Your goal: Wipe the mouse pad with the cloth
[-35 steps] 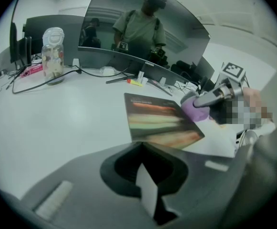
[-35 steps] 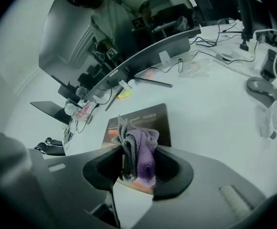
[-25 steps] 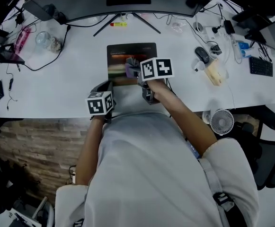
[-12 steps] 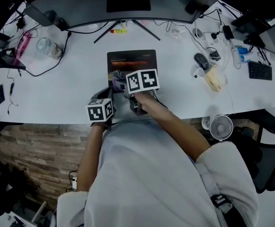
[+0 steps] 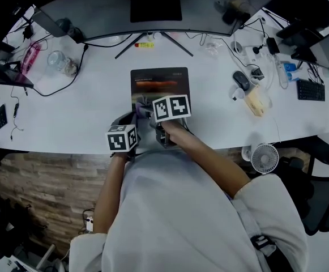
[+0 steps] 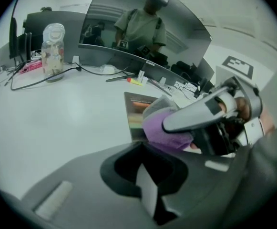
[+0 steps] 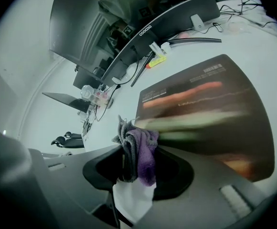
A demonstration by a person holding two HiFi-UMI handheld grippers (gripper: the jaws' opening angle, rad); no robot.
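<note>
A dark mouse pad (image 5: 159,84) with an orange streak lies on the white desk in front of the monitor stand. My right gripper (image 5: 153,115) is over the pad's near edge, shut on a bunched purple and grey cloth (image 7: 140,149). The cloth presses on the pad (image 7: 210,109) at its near left part. In the left gripper view the cloth (image 6: 164,125) and the right gripper (image 6: 200,116) show just ahead, with the pad (image 6: 134,106) behind them. My left gripper (image 5: 124,122) sits at the desk's front edge, left of the pad, shut with nothing in it.
A curved monitor (image 5: 153,7) stands behind the pad, with a yellow marker (image 5: 144,45) by its stand. At the far left are a glass jar (image 5: 56,61) and cables. On the right are a computer mouse (image 5: 241,79), a small fan (image 5: 264,158) and a keyboard (image 5: 311,89).
My right gripper has drawn the cloth across the pad toward its near edge and slightly left. The left gripper has stayed at the front edge of the desk.
</note>
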